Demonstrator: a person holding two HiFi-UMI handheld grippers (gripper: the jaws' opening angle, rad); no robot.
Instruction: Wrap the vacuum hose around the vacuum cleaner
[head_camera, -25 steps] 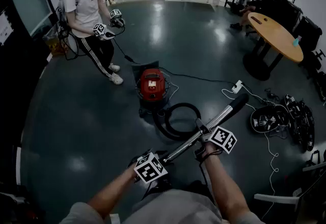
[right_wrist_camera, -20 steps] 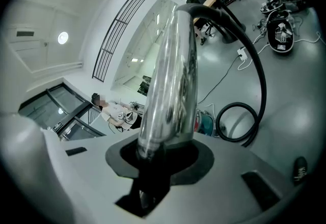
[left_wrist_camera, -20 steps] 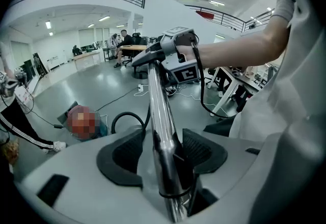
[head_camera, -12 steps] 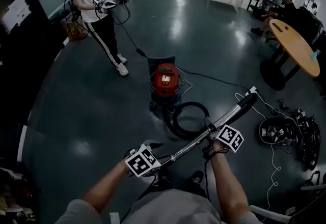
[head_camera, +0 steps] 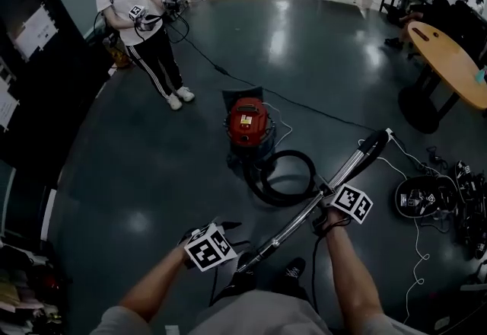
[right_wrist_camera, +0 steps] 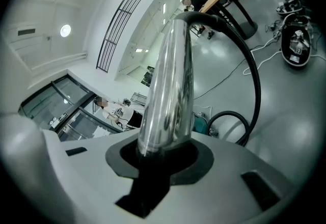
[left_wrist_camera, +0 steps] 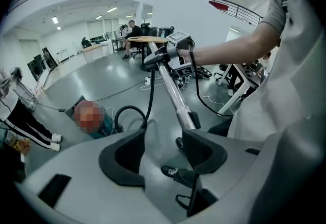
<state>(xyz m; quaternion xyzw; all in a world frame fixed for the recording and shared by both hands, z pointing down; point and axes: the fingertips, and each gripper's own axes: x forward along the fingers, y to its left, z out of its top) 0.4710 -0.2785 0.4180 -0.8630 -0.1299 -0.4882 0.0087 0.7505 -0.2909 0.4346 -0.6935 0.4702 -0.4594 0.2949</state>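
Note:
The red vacuum cleaner stands on the dark floor in the middle of the head view. Its black hose lies in a loop just in front of it and rises to the upper end of a shiny metal wand. My right gripper is shut on that wand about halfway along, and in the right gripper view the tube fills its jaws. My left gripper hangs left of the wand's lower end. It stands open, with only floor and a shoe between its jaws.
A person holding grippers stands at the back left, with a cable running from there to the vacuum. A round wooden table is at the right. A power strip, white cords and black gear lie at the right.
My left gripper has drifted left, away from the wand's lower end. My right gripper has carried the wand a little to the right. The hose loop stays beside the vacuum.

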